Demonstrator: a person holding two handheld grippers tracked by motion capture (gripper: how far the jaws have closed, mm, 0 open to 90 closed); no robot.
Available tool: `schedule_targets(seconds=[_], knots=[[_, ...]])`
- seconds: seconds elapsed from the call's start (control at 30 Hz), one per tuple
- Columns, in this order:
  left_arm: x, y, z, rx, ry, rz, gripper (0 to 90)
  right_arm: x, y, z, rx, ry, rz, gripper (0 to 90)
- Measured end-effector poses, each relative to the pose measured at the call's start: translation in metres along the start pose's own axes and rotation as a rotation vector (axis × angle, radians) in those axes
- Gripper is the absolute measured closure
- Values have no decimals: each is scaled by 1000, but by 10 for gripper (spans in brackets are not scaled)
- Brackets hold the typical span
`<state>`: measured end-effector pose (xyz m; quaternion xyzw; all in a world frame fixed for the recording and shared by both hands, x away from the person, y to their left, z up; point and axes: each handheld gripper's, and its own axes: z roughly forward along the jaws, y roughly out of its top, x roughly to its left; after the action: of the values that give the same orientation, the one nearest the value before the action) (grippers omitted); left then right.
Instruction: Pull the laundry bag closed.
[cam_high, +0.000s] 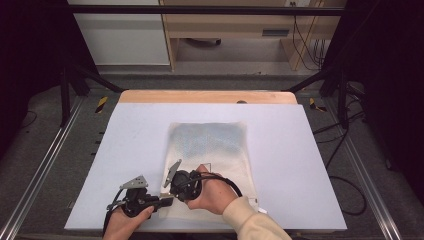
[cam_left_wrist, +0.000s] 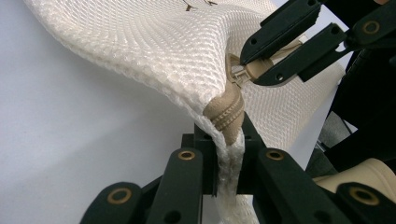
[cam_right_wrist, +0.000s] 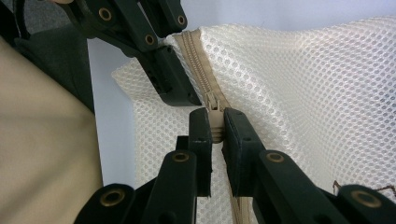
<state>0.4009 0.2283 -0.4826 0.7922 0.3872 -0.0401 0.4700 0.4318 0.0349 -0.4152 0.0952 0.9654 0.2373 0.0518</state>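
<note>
From the high view, I stand at the near edge of a table (cam_high: 125, 150) covered in pale grey, with a white mesh bag (cam_high: 210, 145) lying flat near its middle and reaching down to the near edge. My left gripper (cam_high: 167, 200) sits at the bag's near left corner, pointing right, and my right gripper (cam_high: 172, 186) is just beside it, slightly farther in, my hand in a cream sleeve (cam_high: 250, 220) wrapped around it. The two grippers nearly meet over that corner. A wooden strip (cam_high: 207, 96) borders the far side of the table.

In the left gripper view, my own jaws are closed tight on the edge of the mesh bag (cam_left_wrist: 154, 51) right at the end of its beige zipper (cam_left_wrist: 228, 112); the fabric is lifted off the table and hangs pinched between them. Just beyond, my right gripper (cam_left_wrist: 250, 70) comes in from the upper right, clamped on the zipper pull (cam_left_wrist: 238, 74).

In the right gripper view, my own jaws are pressed together on the beige zipper pull (cam_right_wrist: 215, 122), with the zipper (cam_right_wrist: 198, 65) running away from them across the mesh bag (cam_right_wrist: 317, 93). My left gripper (cam_right_wrist: 187, 95) reaches in from the upper left and grips the bag's edge just beside the zipper. My cream sleeve (cam_right_wrist: 42, 154) shows at the left.
</note>
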Motion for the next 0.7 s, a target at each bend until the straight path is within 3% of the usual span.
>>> schedule_targets(seconds=[0.7], knots=[[-3,0,2,6,-8,13,831,1,-8,-1,0,15,4,821]])
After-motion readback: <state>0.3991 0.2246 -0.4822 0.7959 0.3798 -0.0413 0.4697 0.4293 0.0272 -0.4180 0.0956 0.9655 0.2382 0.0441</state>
